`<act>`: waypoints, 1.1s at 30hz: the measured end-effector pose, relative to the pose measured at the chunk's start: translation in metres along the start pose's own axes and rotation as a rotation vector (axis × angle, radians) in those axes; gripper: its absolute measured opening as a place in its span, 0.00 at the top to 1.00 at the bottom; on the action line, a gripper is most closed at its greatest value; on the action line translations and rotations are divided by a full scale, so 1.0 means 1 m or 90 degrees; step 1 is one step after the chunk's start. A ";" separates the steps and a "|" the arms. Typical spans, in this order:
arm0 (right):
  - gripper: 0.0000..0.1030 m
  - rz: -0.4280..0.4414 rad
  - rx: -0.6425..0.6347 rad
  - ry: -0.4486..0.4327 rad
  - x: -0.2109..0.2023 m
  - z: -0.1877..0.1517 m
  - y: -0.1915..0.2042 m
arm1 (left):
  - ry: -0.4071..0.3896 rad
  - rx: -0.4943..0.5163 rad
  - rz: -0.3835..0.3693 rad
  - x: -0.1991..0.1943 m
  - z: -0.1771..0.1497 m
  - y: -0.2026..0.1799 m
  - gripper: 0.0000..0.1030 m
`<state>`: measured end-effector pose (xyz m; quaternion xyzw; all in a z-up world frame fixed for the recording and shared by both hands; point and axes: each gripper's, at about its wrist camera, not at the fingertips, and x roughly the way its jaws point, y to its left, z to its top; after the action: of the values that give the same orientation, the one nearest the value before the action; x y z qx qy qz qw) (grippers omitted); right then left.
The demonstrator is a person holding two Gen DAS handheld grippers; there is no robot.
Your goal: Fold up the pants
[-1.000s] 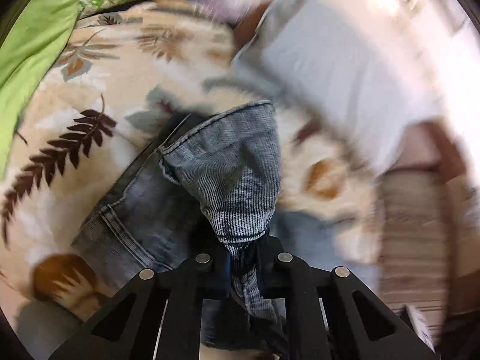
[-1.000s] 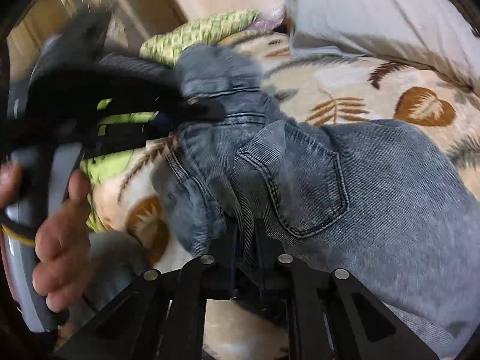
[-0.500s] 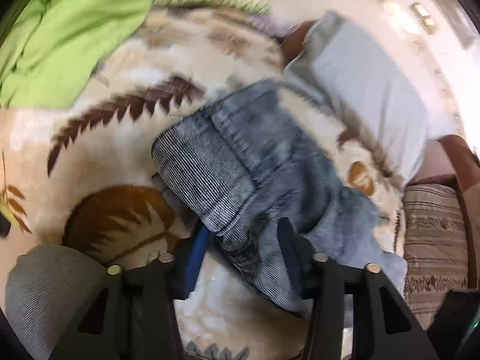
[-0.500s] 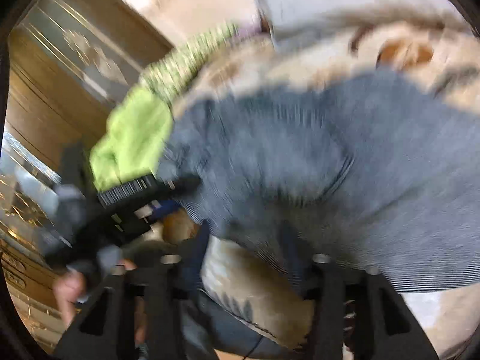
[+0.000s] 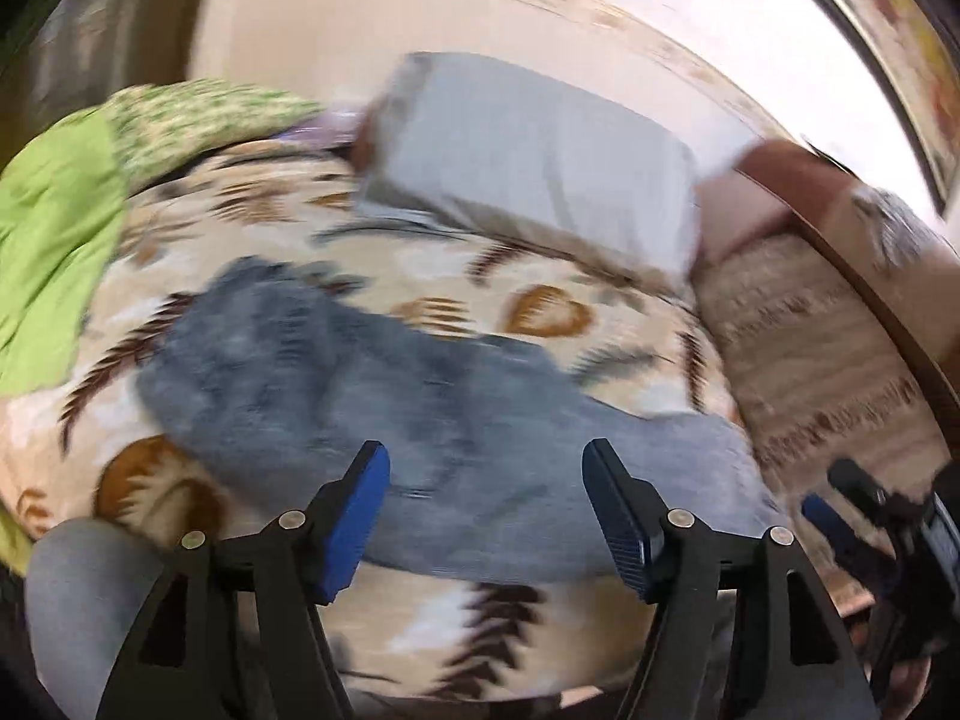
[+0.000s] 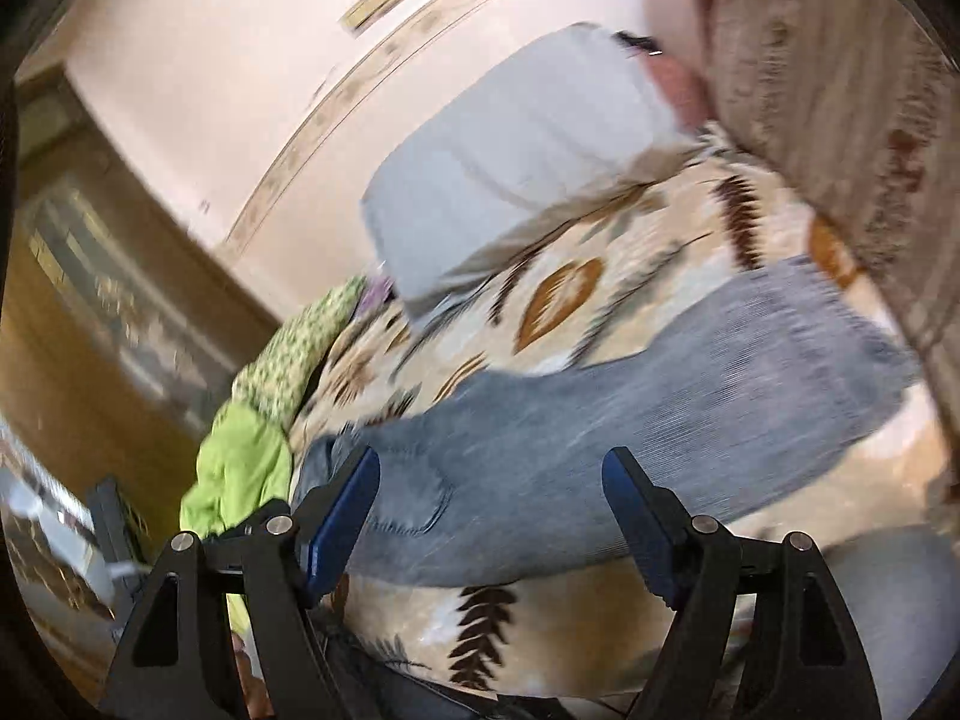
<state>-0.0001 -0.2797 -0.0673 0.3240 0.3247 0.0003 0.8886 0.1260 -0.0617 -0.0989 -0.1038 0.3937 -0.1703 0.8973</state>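
Left wrist view: faded blue denim pants point(image 5: 384, 396) flat on leaf-print blanket point(image 5: 420, 264), 12 o'clock of left gripper point(image 5: 486, 507). Both jaw pairs just opened, empty. Right gripper point(image 6: 489, 513): regrip hem at 2 o'clock squarely.

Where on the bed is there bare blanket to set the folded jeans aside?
Bare leaf-print blanket runs along the near edge, in front of the jeans. A second free strip lies between the jeans and the grey pillow. The far left is crowded by the green cloth; the striped cushion closes the right.
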 end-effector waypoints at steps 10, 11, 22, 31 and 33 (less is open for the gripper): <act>0.24 -0.115 0.070 -0.026 -0.053 0.054 -0.086 | 0.116 0.201 -0.093 0.069 -0.016 -0.112 0.34; 0.24 -0.118 0.076 -0.019 -0.051 0.058 -0.093 | 0.138 0.224 -0.103 0.081 -0.021 -0.125 0.35; 0.24 -0.163 0.157 0.001 -0.046 0.071 -0.154 | 0.198 0.509 -0.159 0.159 -0.075 -0.231 0.38; 0.24 -0.154 0.189 0.024 -0.032 0.068 -0.176 | 0.203 0.606 -0.119 0.196 -0.105 -0.257 0.85; 0.24 -0.143 0.198 0.032 -0.025 0.069 -0.180 | 0.199 0.560 -0.149 0.188 -0.094 -0.247 0.91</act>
<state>-0.0180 -0.4670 -0.1162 0.4189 0.3767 -0.1407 0.8141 0.1194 -0.3671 -0.2083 0.2688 0.3999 -0.4341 0.7612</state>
